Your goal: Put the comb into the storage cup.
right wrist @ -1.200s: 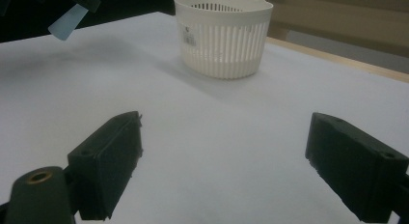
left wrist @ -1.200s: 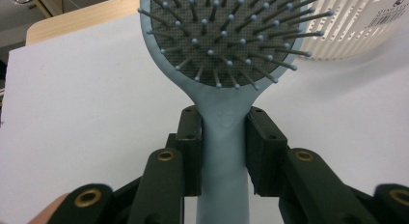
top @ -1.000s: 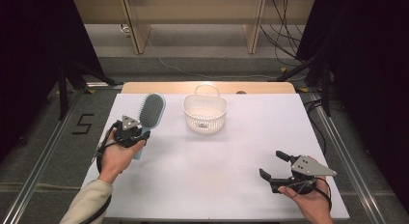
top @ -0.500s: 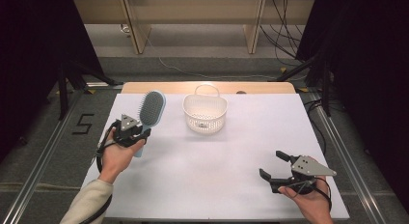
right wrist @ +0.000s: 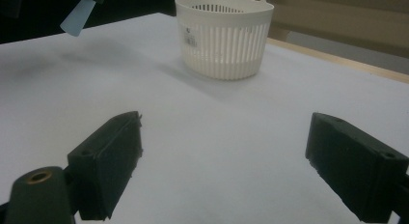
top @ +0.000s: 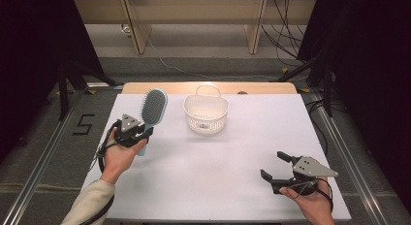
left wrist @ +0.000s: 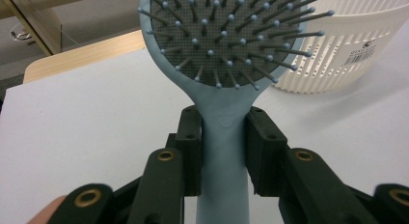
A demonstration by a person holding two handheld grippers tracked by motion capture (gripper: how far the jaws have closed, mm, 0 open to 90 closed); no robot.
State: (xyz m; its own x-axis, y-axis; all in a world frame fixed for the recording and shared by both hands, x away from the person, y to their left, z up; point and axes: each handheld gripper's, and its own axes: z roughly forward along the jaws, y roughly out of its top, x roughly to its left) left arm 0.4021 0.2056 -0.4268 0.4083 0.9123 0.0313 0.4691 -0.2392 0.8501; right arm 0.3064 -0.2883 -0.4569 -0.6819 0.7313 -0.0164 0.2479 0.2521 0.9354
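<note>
Blue hairbrush (left wrist: 222, 151) clamped upright within left gripper (left wrist: 223, 137).

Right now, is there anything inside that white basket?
From above, the white basket looks bare inside; one small dark mark on its floor may be a label or hole. Its near wall hides part of the floor. The hairbrush is outside it, clamped in the left gripper.

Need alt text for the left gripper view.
The left gripper clamps the handle of a light blue hairbrush, bristles facing the camera. A white slatted basket stands behind it on the white table.
</note>
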